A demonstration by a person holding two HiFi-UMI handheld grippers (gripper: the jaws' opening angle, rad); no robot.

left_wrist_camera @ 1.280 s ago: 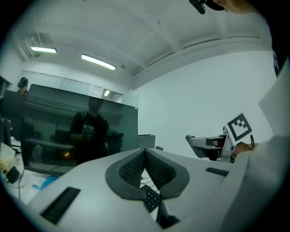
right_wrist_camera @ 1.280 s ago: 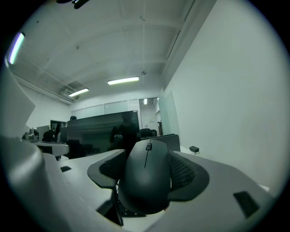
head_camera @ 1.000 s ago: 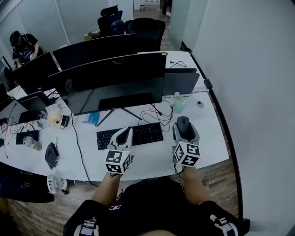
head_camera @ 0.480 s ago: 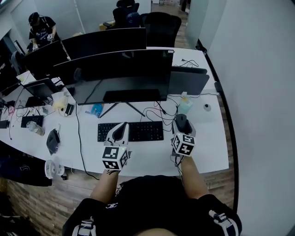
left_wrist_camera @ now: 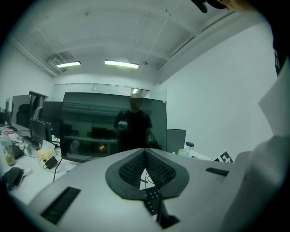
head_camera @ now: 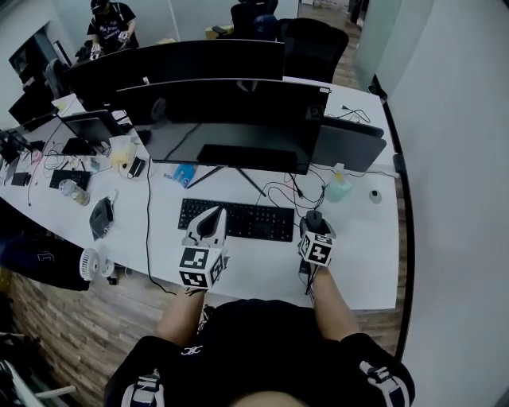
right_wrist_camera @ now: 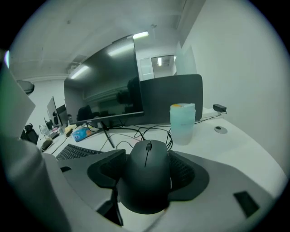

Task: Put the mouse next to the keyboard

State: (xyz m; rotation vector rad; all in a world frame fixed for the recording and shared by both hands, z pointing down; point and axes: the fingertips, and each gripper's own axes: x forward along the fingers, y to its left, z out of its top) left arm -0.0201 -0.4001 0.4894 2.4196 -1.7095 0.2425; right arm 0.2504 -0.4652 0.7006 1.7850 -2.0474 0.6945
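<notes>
A black mouse [right_wrist_camera: 147,179] sits between the jaws of my right gripper [right_wrist_camera: 146,172], which is shut on it; in the head view the mouse [head_camera: 315,219] is just right of the black keyboard [head_camera: 236,219]. The keyboard's left end shows in the right gripper view [right_wrist_camera: 77,151]. My left gripper [head_camera: 208,226] hovers over the keyboard's left half, and in its own view the left gripper [left_wrist_camera: 146,165] has its ribbed pads pressed together with nothing between them. Keyboard keys [left_wrist_camera: 152,199] show below the pads.
A wide dark monitor [head_camera: 231,119] on a stand fills the desk behind the keyboard, with tangled cables [head_camera: 286,191] by its foot. A pale green bottle [right_wrist_camera: 182,122] stands beyond the mouse. The white desk [head_camera: 362,254] ends close on the right. A person [head_camera: 111,24] works at the far left.
The view has shifted so the desk sits further right. My right gripper with the mouse has come nearer the keyboard's right end. The left gripper stays over the keyboard.
</notes>
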